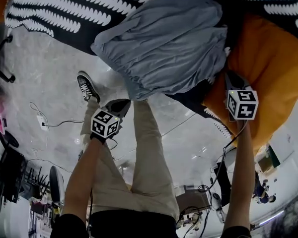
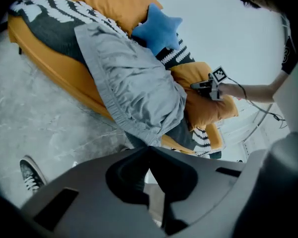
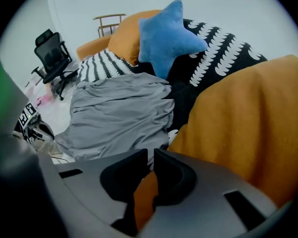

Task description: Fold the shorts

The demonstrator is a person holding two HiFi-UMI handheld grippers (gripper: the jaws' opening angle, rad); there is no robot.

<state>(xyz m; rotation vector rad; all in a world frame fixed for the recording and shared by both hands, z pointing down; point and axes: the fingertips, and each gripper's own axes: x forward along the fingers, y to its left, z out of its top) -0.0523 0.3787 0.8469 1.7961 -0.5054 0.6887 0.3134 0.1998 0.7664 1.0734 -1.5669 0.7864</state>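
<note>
The grey shorts (image 1: 164, 43) lie crumpled on a sofa over a black-and-white patterned blanket (image 1: 64, 9), their gathered waistband hanging over the front edge. They also show in both gripper views as shorts (image 2: 134, 83) and shorts (image 3: 119, 113). My left gripper (image 1: 120, 105) hovers below the waistband, clear of the cloth. In its own view the left gripper (image 2: 149, 150) is shut and holds nothing. My right gripper (image 1: 232, 78) points down at the orange cushion (image 1: 268, 63) beside the shorts' right edge. This right gripper (image 3: 148, 155) has its jaws a narrow slit apart with nothing between them.
A blue star cushion (image 3: 166, 33) rests at the back of the sofa. The person's beige trouser legs (image 1: 149, 157) and a dark shoe (image 1: 87, 86) stand on the marble floor in front. A cable and plug (image 1: 42, 120) lie at the left. An office chair (image 3: 52, 56) stands beyond the sofa.
</note>
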